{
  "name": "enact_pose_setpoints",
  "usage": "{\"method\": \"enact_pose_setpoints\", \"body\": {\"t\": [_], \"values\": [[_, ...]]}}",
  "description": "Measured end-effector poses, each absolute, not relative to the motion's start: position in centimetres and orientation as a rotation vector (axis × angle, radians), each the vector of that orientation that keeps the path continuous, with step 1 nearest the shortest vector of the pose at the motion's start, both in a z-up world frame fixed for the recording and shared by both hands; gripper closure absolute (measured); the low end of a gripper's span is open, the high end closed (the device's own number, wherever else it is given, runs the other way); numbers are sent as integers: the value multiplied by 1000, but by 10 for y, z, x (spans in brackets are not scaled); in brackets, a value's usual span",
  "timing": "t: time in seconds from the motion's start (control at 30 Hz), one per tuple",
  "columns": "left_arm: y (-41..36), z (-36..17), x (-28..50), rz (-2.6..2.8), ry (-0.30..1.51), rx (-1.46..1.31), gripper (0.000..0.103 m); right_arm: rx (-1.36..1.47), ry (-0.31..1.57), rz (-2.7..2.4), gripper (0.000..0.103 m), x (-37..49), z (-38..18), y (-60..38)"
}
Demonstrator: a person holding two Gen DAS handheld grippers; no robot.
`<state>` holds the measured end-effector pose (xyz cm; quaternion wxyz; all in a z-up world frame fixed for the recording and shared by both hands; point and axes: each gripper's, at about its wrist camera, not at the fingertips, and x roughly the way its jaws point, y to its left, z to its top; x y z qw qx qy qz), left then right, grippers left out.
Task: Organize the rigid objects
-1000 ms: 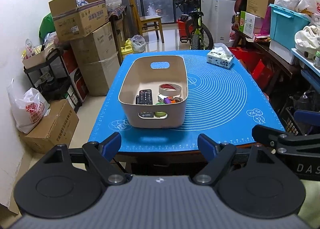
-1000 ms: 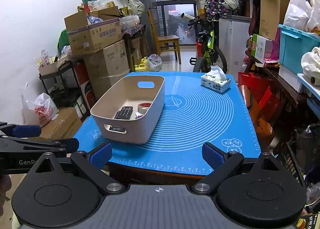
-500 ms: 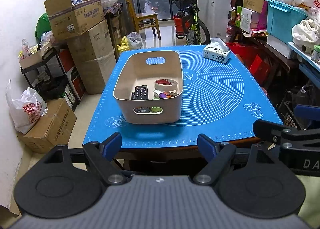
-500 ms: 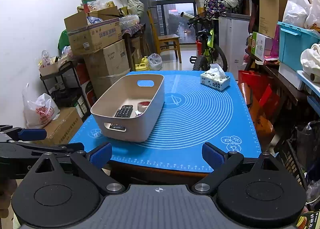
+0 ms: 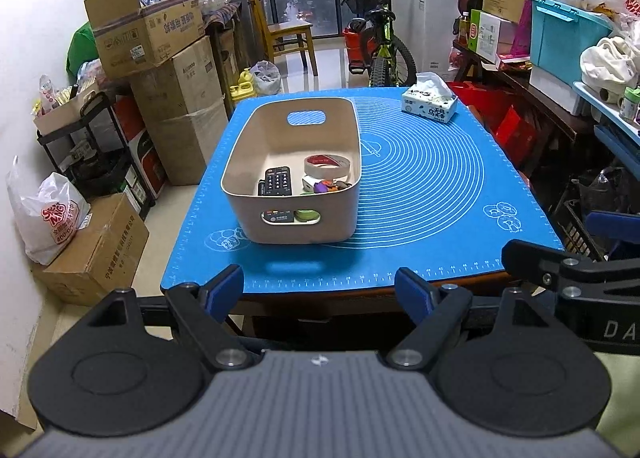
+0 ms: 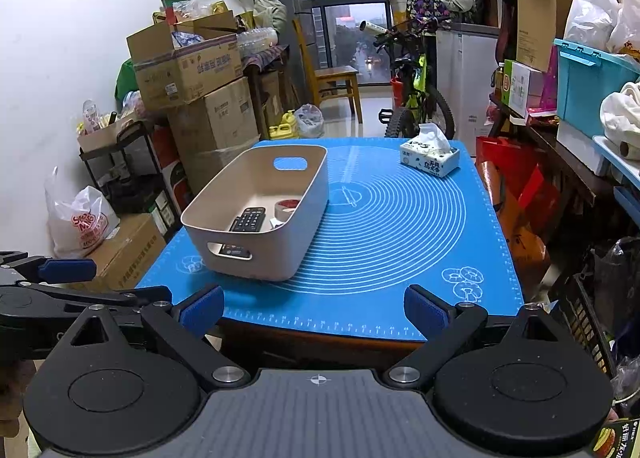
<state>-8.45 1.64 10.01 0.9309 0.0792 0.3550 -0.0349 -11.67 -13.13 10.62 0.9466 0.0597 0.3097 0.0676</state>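
Your left gripper and right gripper gaped empty, angled down, short of the mat's near edge.

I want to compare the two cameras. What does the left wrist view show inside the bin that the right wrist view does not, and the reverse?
Only the left wrist view shows the small colourful things by the near wall and a green item through the handle slot. Only the right wrist view shows the bin's long right side from outside. Both show the bin, remote, tape roll, tissue box and blue mat, and each view's own tool open and empty: left tool, right tool.
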Motion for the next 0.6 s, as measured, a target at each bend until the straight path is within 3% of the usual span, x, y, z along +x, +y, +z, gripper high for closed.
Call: {"method": "enact_pose_setpoints", "body": {"t": [0.6], "values": [[14, 100, -85, -69, 721, 160, 20, 122, 634, 137, 7, -119, 101, -130]]}}
